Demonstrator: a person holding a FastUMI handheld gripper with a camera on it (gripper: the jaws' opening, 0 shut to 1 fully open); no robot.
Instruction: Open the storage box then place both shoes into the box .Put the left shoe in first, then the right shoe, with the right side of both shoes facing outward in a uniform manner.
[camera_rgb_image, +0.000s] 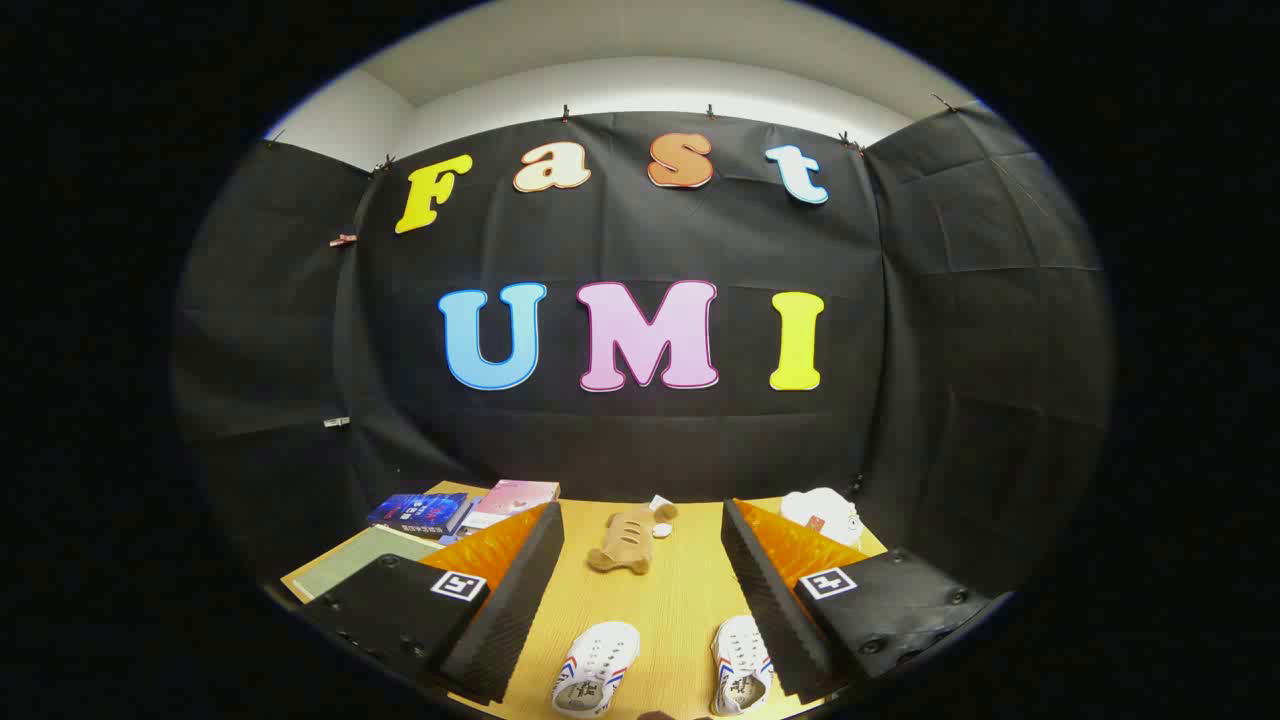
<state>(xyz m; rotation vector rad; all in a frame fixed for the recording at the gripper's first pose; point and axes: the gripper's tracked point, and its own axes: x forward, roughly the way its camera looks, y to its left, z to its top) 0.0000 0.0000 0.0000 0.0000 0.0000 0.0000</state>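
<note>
Hovering above the wooden table, the gripper holds its 2 fingers spread wide, gripping nothing. Between them, low down and close in, sit 2 white shoes with red and blue stripes: one shoe nearer the left finger, the other shoe right beside the right finger. Beyond the shoes a tan plush toy lies on the table. Farther left rest a blue book and a pink book; a white plush sits far right.
</note>
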